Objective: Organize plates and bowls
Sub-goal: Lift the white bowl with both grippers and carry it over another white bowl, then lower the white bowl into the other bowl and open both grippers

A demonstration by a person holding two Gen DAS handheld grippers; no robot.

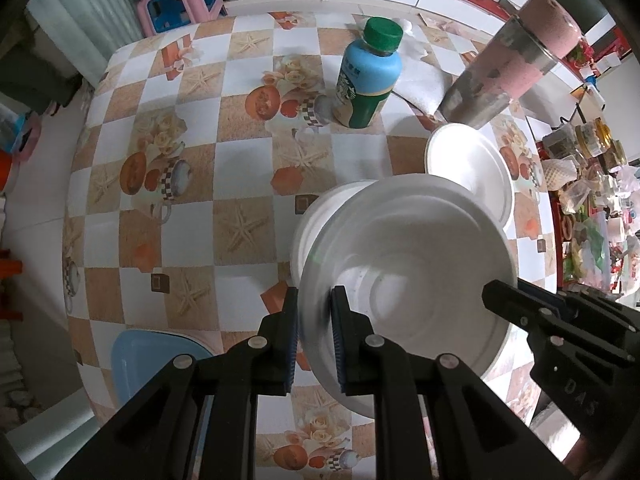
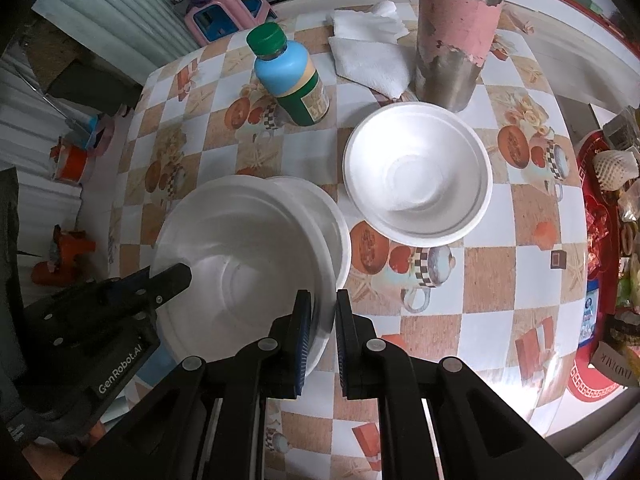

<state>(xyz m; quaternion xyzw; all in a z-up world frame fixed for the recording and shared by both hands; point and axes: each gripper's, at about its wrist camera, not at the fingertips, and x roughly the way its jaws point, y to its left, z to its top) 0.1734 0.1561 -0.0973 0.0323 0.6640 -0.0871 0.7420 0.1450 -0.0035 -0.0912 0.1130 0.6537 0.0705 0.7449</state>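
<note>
Both grippers hold one white foam bowl (image 1: 408, 264) (image 2: 240, 256) by opposite sides of its rim. My left gripper (image 1: 316, 336) is shut on the rim's left side; it shows in the right wrist view (image 2: 176, 276) too. My right gripper (image 2: 323, 316) is shut on the rim's other side, and its tip (image 1: 496, 296) shows in the left wrist view. The held bowl partly covers a second white bowl (image 1: 320, 216) (image 2: 336, 220) on the table; whether they touch I cannot tell. A third white bowl (image 1: 468, 164) (image 2: 416, 176) sits upright, apart, beyond them.
A green-capped blue bottle (image 1: 368, 76) (image 2: 292, 80) and a tall pink and metal tumbler (image 1: 504, 72) (image 2: 456, 28) stand at the back of the checked table (image 1: 192, 208). A white cloth (image 2: 372, 56) lies between them. A pale blue lid (image 1: 148, 356) sits near the table's edge.
</note>
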